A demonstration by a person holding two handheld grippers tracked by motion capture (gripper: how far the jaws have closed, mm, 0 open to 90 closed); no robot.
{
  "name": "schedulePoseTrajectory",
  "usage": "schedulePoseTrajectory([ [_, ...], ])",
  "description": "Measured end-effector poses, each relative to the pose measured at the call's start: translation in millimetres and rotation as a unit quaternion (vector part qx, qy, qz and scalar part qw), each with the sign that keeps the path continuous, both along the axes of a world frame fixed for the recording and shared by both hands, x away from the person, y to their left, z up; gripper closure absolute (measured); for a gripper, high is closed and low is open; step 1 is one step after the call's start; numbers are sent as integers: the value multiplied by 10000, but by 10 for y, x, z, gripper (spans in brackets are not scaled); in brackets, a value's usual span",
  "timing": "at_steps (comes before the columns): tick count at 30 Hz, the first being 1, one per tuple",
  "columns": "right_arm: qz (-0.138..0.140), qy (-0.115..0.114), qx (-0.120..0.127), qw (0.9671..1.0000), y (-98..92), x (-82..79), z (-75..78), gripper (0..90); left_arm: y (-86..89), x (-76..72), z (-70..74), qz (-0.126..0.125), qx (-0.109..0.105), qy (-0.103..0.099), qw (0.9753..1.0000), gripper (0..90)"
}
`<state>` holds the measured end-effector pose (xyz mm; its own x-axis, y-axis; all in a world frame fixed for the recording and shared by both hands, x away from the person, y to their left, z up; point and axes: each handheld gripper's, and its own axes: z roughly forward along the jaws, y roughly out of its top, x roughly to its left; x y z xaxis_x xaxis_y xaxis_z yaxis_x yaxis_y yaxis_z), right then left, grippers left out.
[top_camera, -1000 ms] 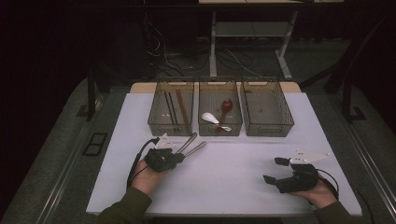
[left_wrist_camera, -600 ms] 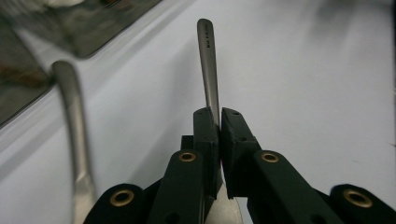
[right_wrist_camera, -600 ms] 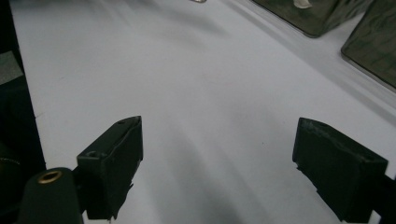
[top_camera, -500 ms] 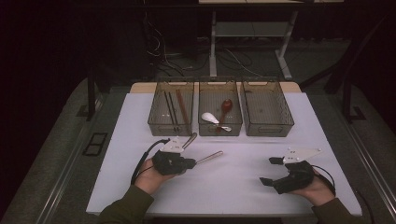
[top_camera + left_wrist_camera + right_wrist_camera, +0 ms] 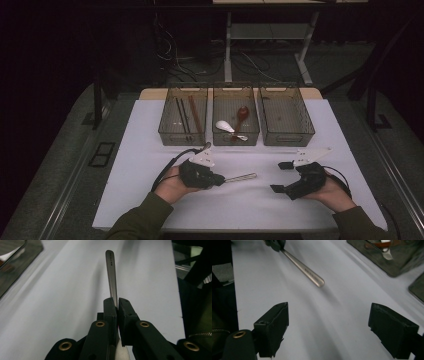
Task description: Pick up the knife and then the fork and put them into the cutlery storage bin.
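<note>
My left gripper is shut on a metal utensil, whose slim handle sticks out to the right over the white tabletop. In the left gripper view the handle runs straight ahead from the closed jaws, and its other end is hidden behind them. My right gripper stands open at the right, facing the handle tip with a short gap between. In the right gripper view the handle lies ahead of the spread jaws, nothing between them, and the left gripper shows at the top left.
Three clear bins stand in a row at the back. The left bin holds chopsticks. The middle bin holds a white spoon and a dark red spoon. The right bin looks empty. A white sheet covers the table.
The left gripper has swung the metal utensil from pointing toward the bins to pointing right, toward the right gripper. The right gripper has shifted a little left and forward.
</note>
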<state>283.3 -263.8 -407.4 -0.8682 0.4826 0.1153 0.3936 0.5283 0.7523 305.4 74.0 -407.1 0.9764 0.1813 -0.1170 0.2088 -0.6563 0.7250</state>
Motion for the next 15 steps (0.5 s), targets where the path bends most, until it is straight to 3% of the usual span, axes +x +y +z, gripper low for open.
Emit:
schedulePoseTrajectory([
  [8, 549, 77, -53, 9984, 305, 119, 117, 169, -237, 63, 37, -497, 98, -46, 9987, 846],
  [12, 811, 213, -204, 9963, 434, 178, 119, 170, -329, 84, 64, -676, 92, -48, 9977, 846],
  [14, 1053, 125, -346, 9938, 463, 226, 109, 222, -371, 88, 75, -762, 111, -73, 9970, 846],
  [15, 1110, 218, -310, 9931, 484, 228, 112, 234, -390, 86, 83, -809, 116, -81, 9966, 846],
])
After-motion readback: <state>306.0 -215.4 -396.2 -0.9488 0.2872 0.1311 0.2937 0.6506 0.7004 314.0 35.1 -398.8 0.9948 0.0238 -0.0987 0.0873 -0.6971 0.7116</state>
